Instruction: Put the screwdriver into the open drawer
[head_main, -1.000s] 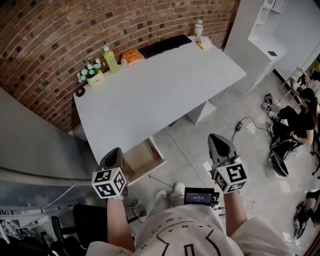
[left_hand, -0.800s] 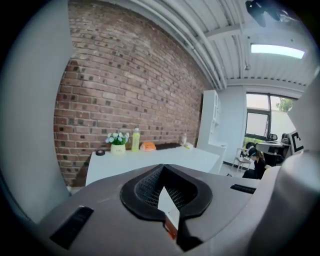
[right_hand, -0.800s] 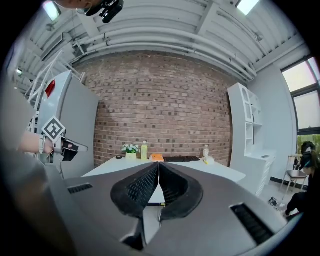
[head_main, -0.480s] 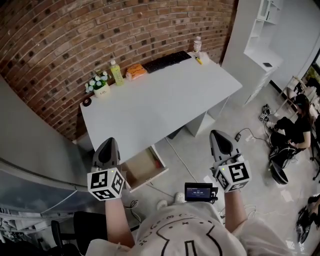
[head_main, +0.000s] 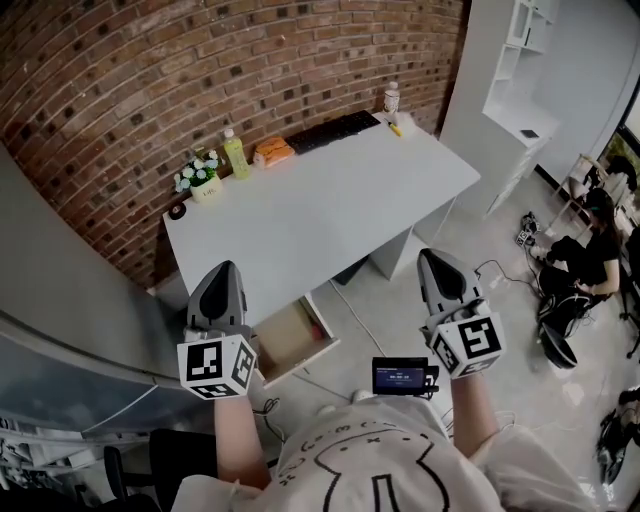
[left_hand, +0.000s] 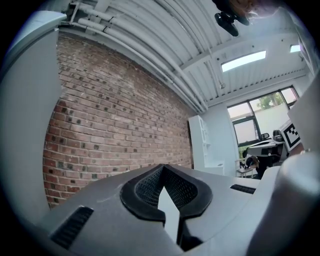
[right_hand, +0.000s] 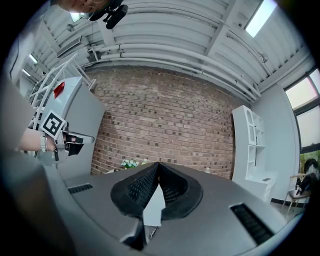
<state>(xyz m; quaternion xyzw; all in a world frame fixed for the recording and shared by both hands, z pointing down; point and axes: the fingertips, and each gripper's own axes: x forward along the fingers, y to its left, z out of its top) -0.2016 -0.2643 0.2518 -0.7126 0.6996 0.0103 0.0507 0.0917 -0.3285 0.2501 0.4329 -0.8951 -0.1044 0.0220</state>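
Observation:
A small yellow-handled tool (head_main: 397, 128), apparently the screwdriver, lies at the far right corner of the white desk (head_main: 320, 215), beside a white bottle (head_main: 391, 98). Under the desk's near left edge the wooden drawer (head_main: 290, 340) stands pulled out, and I see nothing inside it. My left gripper (head_main: 225, 268) hangs in front of the desk just left of the drawer, shut and holding nothing. My right gripper (head_main: 434, 258) is held off the desk's near right corner, its jaws also shut and bare. Both point level toward the brick wall; the jaw tips meet in the left gripper view (left_hand: 162, 168) and the right gripper view (right_hand: 158, 164).
Along the desk's back edge stand a flower pot (head_main: 200, 172), a green bottle (head_main: 236, 154), an orange packet (head_main: 272, 152) and a black keyboard (head_main: 333, 131). A grey partition (head_main: 60, 290) rises at left, a white shelf unit (head_main: 520, 60) at right. A seated person (head_main: 600, 240) and cables are on the floor at right.
Both grippers have risen, the left more than the right, and now point level. The whole view has lifted, so the desk and drawer look farther off.

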